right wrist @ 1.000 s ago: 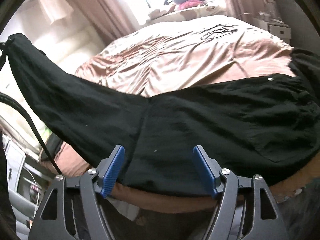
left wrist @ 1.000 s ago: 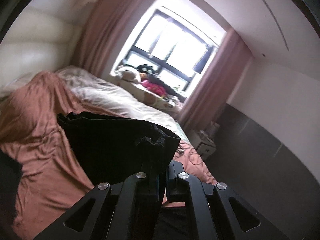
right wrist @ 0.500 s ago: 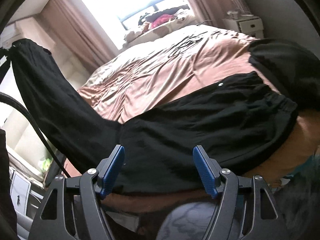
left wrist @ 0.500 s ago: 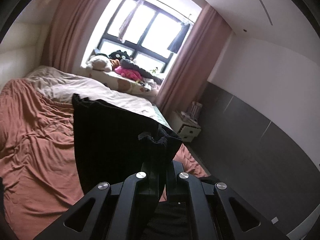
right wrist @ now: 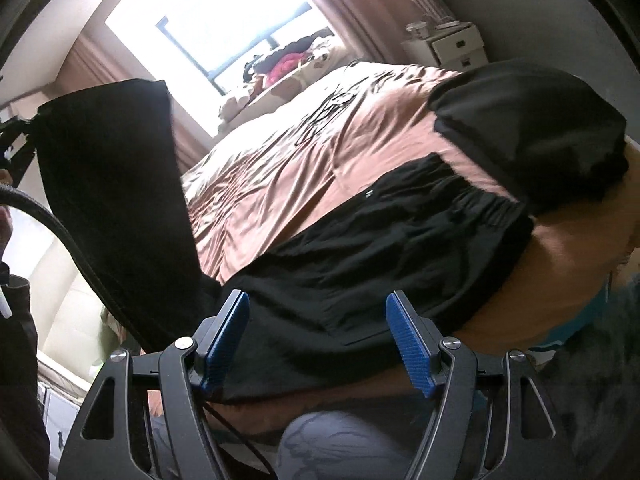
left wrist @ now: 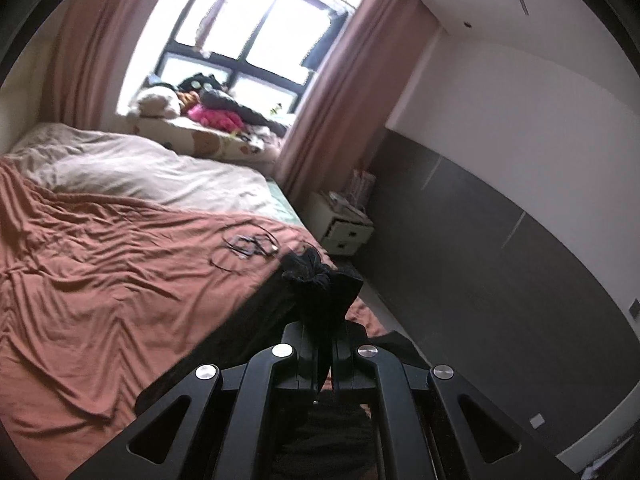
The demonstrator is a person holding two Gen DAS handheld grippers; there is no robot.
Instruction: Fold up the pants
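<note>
Black pants (right wrist: 360, 264) lie with the waistband end on the brown bedspread (right wrist: 280, 168); the leg end is lifted high at the left of the right wrist view. My left gripper (left wrist: 326, 344) is shut on the bunched leg hems of the pants (left wrist: 316, 280), which stick up between its jaws. My right gripper (right wrist: 316, 336) is open, its blue pads (right wrist: 408, 344) spread over the middle of the pants, holding nothing.
A second black garment (right wrist: 528, 128) lies on the bed at the right. A cable (left wrist: 248, 246) lies on the bedspread. A white nightstand (left wrist: 346, 226) stands by the dark wall. Toys and clothes (left wrist: 208, 108) pile at the window sill.
My left gripper has swung to the right with the pant legs, so the hanging cloth no longer fills its view. The right gripper has stayed open over the pants.
</note>
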